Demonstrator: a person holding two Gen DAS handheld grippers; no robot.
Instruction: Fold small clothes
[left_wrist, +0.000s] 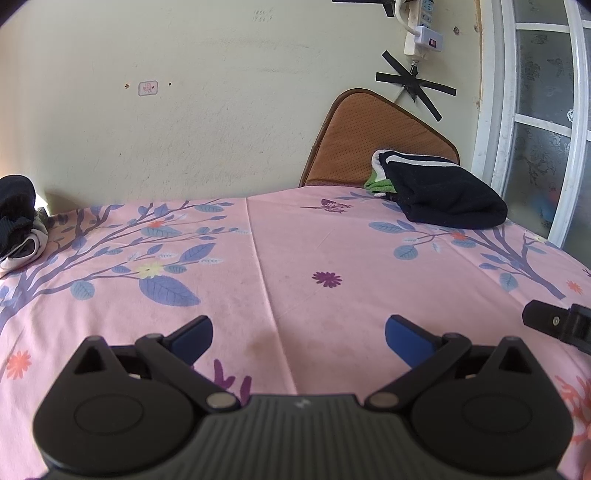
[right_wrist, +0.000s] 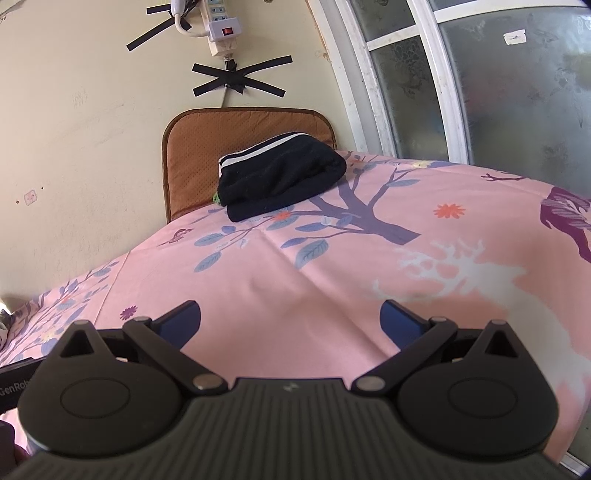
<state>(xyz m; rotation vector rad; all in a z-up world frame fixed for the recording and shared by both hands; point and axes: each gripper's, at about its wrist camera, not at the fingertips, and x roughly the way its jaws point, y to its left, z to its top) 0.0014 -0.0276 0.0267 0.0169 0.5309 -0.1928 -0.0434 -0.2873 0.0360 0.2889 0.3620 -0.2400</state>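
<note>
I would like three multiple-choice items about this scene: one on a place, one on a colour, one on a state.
1. Where does the folded dark garment lie?
A. at the far edge of the pink sheet, before the brown cushion
B. between the fingers of the right tool
C. on the floor

2. What colour are the finger pads of the left tool?
A. red
B. blue
C. white

3. How is the right tool?
A. shut on cloth
B. open, holding nothing
C. out of view

Key: 1 A, it rests by the cushion; 2 B, both pads show blue; 3 B, only bare sheet lies between the fingers.
</note>
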